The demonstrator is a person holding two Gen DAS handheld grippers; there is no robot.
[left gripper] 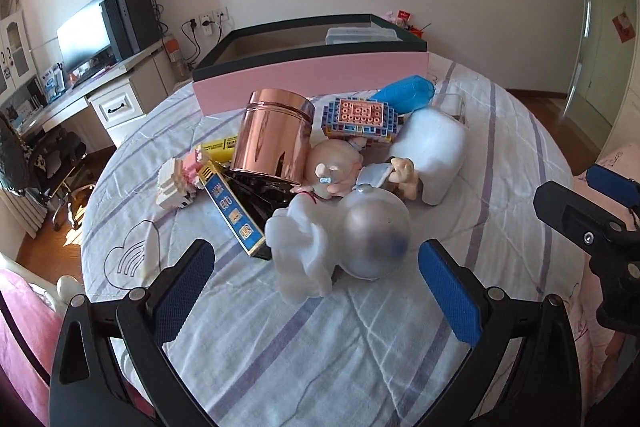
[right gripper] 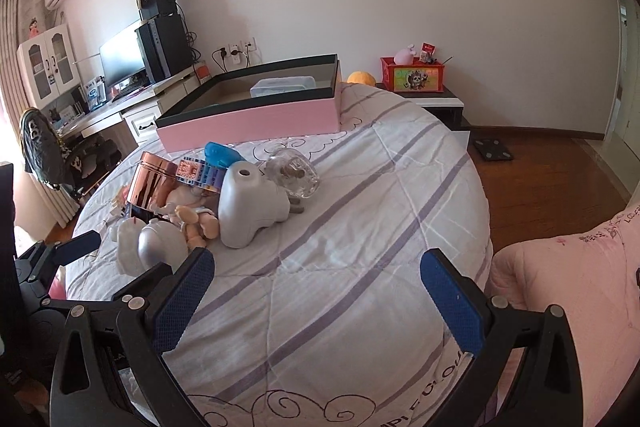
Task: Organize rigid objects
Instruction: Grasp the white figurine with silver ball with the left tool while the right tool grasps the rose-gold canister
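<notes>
Both grippers — left gripper [left gripper: 314, 291] and right gripper [right gripper: 316, 295] — are hovering empty, fingers spread wide, short of the toy pile [left gripper: 320, 167] fronting the pink box [left gripper: 308, 75].

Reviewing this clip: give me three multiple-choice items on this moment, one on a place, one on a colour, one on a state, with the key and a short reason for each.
1. Where does the pink-sided box with the dark rim sit relative to the pile of objects?
A. Beyond the pile, farther from the grippers
B. Under the pile
C. On the floor

2. What colour is the shiny metal canister?
A. Green
B. Rose-gold copper
C. Black

3. What state is the left gripper in?
A. Shut on the canister
B. Shut on nothing
C. Open, holding nothing

Key:
1 A, the box lies on the striped bedspread behind the heap.
2 B, its polished side reflects a pinkish copper tone.
3 C, its blue-padded fingers stand wide apart, with the white and silver astronaut figure lying just ahead, ungripped.
</notes>
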